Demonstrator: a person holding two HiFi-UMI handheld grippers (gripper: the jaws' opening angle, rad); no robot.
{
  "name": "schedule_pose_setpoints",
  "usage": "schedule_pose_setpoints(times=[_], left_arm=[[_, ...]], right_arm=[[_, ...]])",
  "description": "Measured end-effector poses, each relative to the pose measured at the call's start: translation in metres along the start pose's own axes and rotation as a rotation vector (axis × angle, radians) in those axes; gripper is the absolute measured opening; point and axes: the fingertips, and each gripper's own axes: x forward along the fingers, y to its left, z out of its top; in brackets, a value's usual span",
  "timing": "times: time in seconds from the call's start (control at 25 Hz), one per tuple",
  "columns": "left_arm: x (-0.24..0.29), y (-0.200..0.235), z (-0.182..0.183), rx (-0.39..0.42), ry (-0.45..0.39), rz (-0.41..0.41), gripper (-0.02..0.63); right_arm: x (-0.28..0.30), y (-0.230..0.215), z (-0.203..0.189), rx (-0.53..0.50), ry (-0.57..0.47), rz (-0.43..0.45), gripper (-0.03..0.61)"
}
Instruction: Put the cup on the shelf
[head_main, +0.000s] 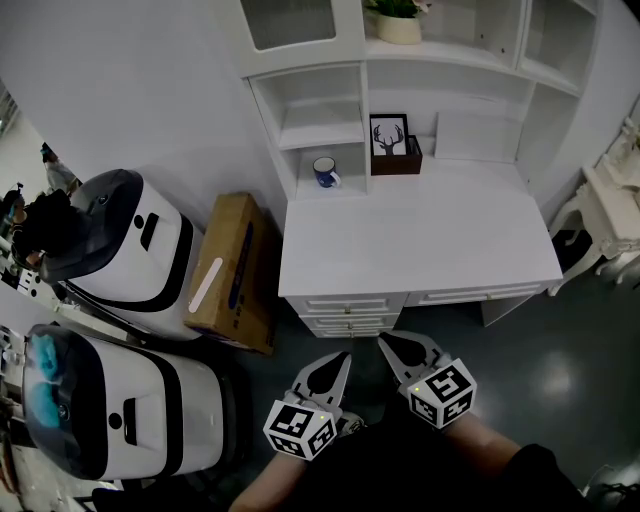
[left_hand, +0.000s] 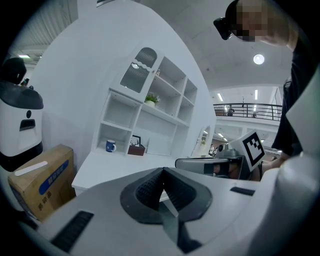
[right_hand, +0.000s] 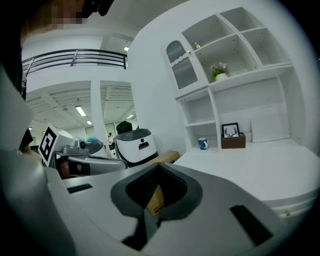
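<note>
Both grippers hang low in front of the white table (head_main: 420, 235), well short of its drawer fronts (head_main: 350, 303). I read the left gripper (left_hand: 162, 172) as pressed together: its two dark, ribbed pads meet along a single seam at the tip, with nothing between them. The right gripper (right_hand: 159, 167) is likewise drawn together and empty; the small opening below its tip shows only a patch of brown cardboard beyond. Each carries a cube with black-and-white square markers. The cup (head_main: 325, 172), a small glossy blue cylinder with a white interior and a handle, stands upright well ahead of the left gripper, in the lowest left compartment of the white shelf unit (head_main: 320, 100) at the back of the table. To the cup's right, ahead of the right gripper, a black-framed print of a stag's head (head_main: 388, 135) leans in a dark brown box (head_main: 410, 160). A pale pot with a green plant (head_main: 398, 22) sits on a higher shelf. Left of the left gripper, a flat cardboard carton (head_main: 235, 270) leans beside the table, next to two rounded, white-and-black machines (head_main: 130, 240).
</note>
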Motion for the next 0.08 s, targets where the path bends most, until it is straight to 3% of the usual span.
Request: schedule_pose_setpoints(times=[0.08], left_arm=[[-0.0011, -0.0016, -0.0004, -0.001, 0.001, 0.000, 0.005]], right_arm=[[-0.0018, 0.0009, -0.0007, 0.003, 0.002, 0.000, 0.005]])
